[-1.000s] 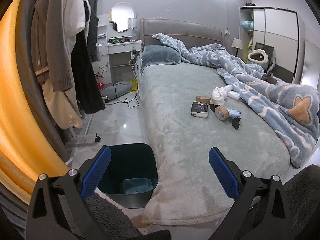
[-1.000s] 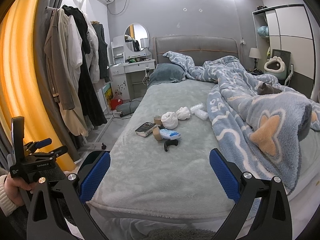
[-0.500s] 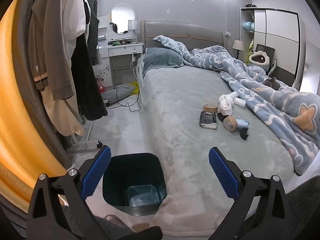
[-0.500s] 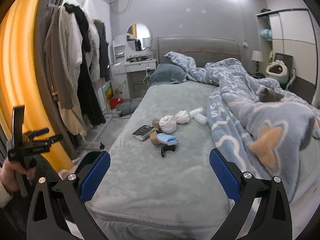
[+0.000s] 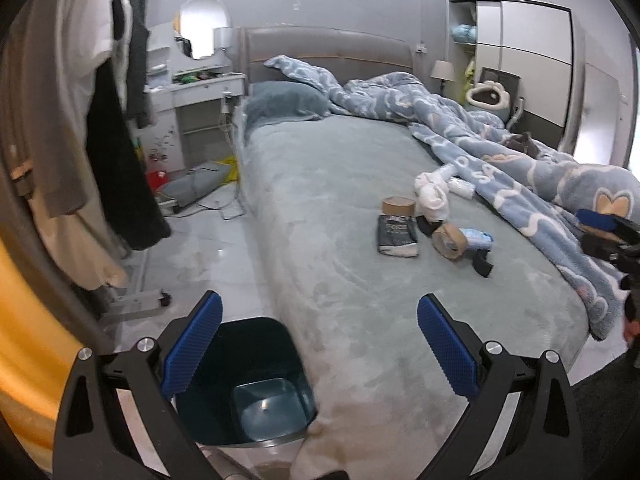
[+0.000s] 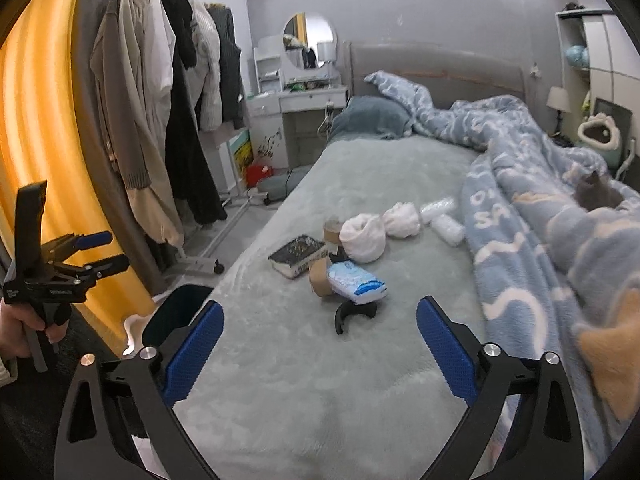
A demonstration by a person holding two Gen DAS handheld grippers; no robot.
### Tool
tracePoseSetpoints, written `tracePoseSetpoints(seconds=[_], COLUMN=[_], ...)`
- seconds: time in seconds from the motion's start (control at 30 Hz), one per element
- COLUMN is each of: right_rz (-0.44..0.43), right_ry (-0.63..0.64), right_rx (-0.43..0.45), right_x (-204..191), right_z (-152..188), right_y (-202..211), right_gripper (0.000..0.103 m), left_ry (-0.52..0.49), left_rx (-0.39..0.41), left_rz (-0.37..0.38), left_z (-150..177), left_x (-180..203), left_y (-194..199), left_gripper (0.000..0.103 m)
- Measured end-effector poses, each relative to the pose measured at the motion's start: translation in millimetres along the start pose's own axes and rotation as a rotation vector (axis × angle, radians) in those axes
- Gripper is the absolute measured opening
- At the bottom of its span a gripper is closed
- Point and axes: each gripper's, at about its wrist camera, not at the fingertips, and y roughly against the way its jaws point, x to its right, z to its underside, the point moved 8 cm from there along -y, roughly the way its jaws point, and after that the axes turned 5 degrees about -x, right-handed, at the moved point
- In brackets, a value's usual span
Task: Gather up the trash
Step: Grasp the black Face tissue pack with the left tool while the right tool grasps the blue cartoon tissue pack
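Observation:
A pile of trash lies mid-bed: a blue-white packet [image 6: 358, 282], a brown tape roll [image 6: 320, 278], a dark packet [image 6: 298, 256], white wads [image 6: 364, 234], small plastic bottles [image 6: 448, 224] and a black curved piece [image 6: 354, 314]. My right gripper [image 6: 320, 354] hovers over the bed short of the black piece, its jaws closing slightly with nothing between them. My left gripper [image 5: 320, 344] is open and empty above the dark teal bin [image 5: 244, 384] at the bed's corner. The same pile [image 5: 448, 240] lies ahead to its right.
A grey bed [image 6: 304, 400] fills the middle, with a blue blanket [image 6: 540, 240] and a grey cat [image 6: 596, 194] on the right. Clothes hang on a wheeled rack [image 6: 160, 120] at the left. A white dresser [image 6: 304, 104] stands behind. A hand [image 6: 20, 324] holds the left gripper.
The right gripper has moved forward and down toward the pile, which looks larger. The left view has swung left along the bed; the bin sits nearer its middle, and the right gripper now shows at its edge.

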Motion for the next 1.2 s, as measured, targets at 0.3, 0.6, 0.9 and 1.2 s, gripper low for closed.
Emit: tracePoseSetpoints(seconds=[0.3,0.6,0.9,1.2], right_rz=[-0.067,-0.14,-0.203,-0.263], right_ry=[0.014,-0.011,-0.023,-0.02], right_rx=[-0.066,-0.129,-0.191,-0.234], right_x=[11.9,32.7,50.1,52.3], right_z=[-8.2,-11.6,-8.7,-7.4], right_y=[-42.1,-84.6,-122.6,-147.6], right_gripper=[0.08,0.074,0.074,0.074], left_ry=[-0.067,-0.061,-0.064,-0.087], left_rx=[-0.032,-0.043,-0.111,-0.152], left_rz=[0.101,0.17,0.216,0.22], left_z=[-14.7,-33.7,-39.8,-44.1], left_x=[21.0,30.8,46.9,57.6], left_y=[-44.8,-80.2,-118.3,-152.8], left_gripper=[0.099,0.099,0.099,0.099])
